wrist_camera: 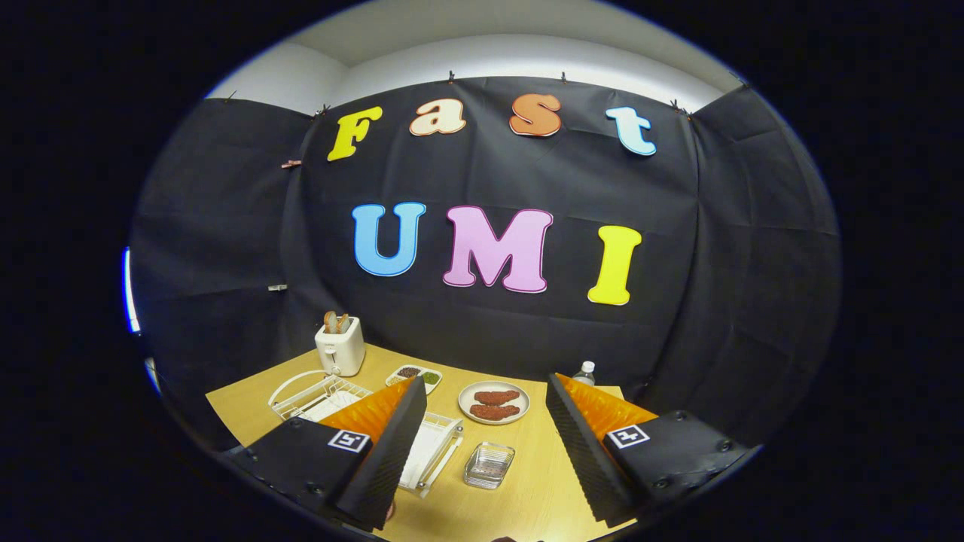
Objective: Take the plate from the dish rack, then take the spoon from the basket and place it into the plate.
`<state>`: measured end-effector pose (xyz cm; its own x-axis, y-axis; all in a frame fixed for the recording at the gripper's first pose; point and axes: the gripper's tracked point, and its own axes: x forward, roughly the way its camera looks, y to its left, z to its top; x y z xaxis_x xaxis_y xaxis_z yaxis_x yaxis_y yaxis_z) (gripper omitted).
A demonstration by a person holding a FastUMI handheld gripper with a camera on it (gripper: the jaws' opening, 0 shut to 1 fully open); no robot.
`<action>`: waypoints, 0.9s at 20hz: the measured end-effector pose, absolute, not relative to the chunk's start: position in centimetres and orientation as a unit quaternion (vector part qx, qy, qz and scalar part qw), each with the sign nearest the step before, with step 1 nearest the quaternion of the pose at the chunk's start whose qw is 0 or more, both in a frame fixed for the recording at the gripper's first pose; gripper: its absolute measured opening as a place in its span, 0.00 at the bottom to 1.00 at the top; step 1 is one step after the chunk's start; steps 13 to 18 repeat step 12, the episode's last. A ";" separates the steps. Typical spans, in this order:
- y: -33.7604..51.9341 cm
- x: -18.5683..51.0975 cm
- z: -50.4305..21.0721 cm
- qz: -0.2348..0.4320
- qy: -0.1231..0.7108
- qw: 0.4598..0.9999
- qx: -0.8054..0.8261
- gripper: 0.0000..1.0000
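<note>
My gripper (486, 380) is held above the near part of a wooden table (527, 489), open, with nothing between its fingers. A white wire dish rack (305, 391) stands on the table's left, partly behind my left finger (392, 444), and something flat and white (331, 406) lies in it. A white slatted tray or basket (435, 448) sits just right of that finger, half hidden by it. Beyond and between the fingers rests a pale plate (493, 403) carrying two reddish-brown patties.
A white toaster (340, 348) with bread in its slots stands at the far left by the black cloth wall. Next to it is a small divided dish (416, 374). A clear square glass dish (489, 465) sits between the fingers, and a water bottle (584, 372) stands at the back right.
</note>
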<state>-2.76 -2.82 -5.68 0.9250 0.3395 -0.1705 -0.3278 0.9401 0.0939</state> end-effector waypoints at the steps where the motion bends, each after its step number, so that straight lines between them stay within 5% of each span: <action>1: -2.8 -2.9 -5.9 0.175 0.092 0.980 0.031 0.98; 18: -4.6 -2.3 -6.5 0.154 0.090 0.983 0.039 0.98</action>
